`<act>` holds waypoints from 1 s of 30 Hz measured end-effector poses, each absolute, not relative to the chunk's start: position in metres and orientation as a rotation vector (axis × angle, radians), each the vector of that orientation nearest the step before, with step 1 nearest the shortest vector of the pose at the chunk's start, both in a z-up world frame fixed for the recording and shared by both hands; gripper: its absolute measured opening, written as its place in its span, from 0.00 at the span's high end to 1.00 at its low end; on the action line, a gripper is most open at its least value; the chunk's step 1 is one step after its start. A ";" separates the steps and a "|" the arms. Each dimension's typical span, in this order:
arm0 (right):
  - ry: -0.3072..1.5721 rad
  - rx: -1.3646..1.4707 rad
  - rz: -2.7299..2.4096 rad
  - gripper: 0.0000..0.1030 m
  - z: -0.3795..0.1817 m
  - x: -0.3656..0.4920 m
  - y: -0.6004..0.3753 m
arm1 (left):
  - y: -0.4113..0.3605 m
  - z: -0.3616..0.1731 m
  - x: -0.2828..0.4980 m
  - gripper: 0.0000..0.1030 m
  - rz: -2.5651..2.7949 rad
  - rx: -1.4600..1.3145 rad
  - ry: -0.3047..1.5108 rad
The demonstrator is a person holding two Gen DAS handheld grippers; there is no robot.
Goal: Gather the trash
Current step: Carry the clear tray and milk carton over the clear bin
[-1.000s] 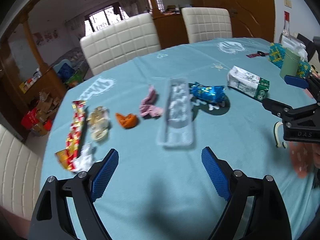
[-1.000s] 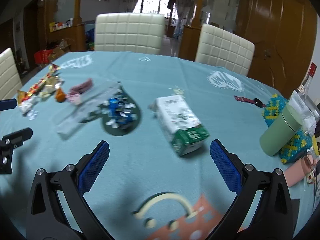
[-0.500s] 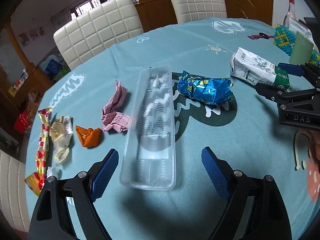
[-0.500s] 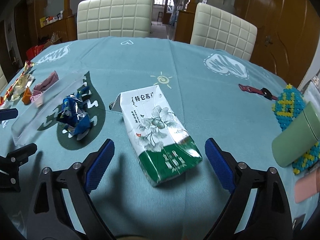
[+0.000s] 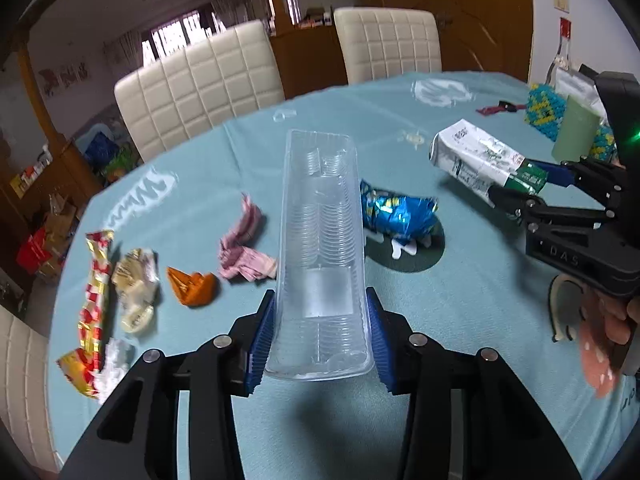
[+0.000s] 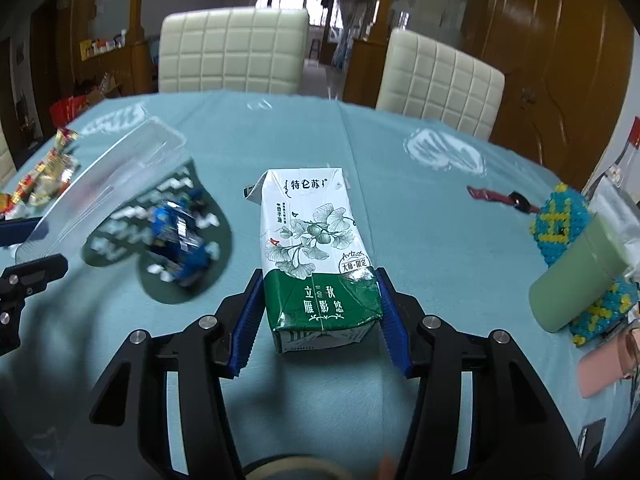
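Observation:
A long clear plastic tray [image 5: 320, 220] sits between the blue pads of my left gripper [image 5: 320, 304]. Its jaws are closing and both pads press on the tray's near end, whose far end tilts upward. My right gripper [image 6: 320, 280] is closing on the green end of a white and green milk carton [image 6: 316, 232], pads against both its sides. On the teal tablecloth [image 5: 360, 420] lie a blue foil wrapper [image 5: 396, 212], a pink wrapper [image 5: 244, 248], an orange scrap [image 5: 192, 284], a beige wrapper [image 5: 136, 284] and a red-yellow wrapper [image 5: 96, 300].
A green cup [image 6: 576, 276] lies against a blue-yellow beaded item [image 6: 560, 216] at the right edge, with a pink object [image 6: 600, 364] nearer. A small red-black object [image 6: 500, 198] lies behind. Two cream chairs [image 6: 232, 52] stand at the far side. A person's hand [image 5: 616, 320] holds the right gripper.
Both grippers moved forward and their jaws narrowed. The left one now clamps the clear tray, whose far end has lifted; the right one has closed onto the milk carton.

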State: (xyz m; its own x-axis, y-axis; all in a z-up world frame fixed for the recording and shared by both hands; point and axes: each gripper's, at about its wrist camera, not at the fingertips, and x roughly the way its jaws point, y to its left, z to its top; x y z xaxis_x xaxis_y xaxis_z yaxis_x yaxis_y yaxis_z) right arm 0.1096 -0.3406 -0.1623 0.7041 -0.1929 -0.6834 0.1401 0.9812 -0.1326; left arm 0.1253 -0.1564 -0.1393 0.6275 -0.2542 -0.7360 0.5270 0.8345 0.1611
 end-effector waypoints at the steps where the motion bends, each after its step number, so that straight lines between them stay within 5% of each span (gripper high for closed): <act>1: 0.759 -0.084 -0.176 0.47 -0.157 0.106 -0.333 | -0.154 -0.134 0.123 0.59 -0.453 0.382 0.755; 30: 0.665 -0.325 0.142 0.47 -0.103 0.071 -0.089 | 0.062 -0.090 0.055 0.59 -0.196 0.255 0.638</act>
State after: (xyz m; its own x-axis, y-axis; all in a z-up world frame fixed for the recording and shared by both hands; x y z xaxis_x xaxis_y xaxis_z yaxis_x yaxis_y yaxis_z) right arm 0.0706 -0.0892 -0.1030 0.7796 0.0253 -0.6258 -0.2317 0.9399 -0.2506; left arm 0.0551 0.0616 -0.0899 0.7867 -0.1016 -0.6089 0.2575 0.9504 0.1742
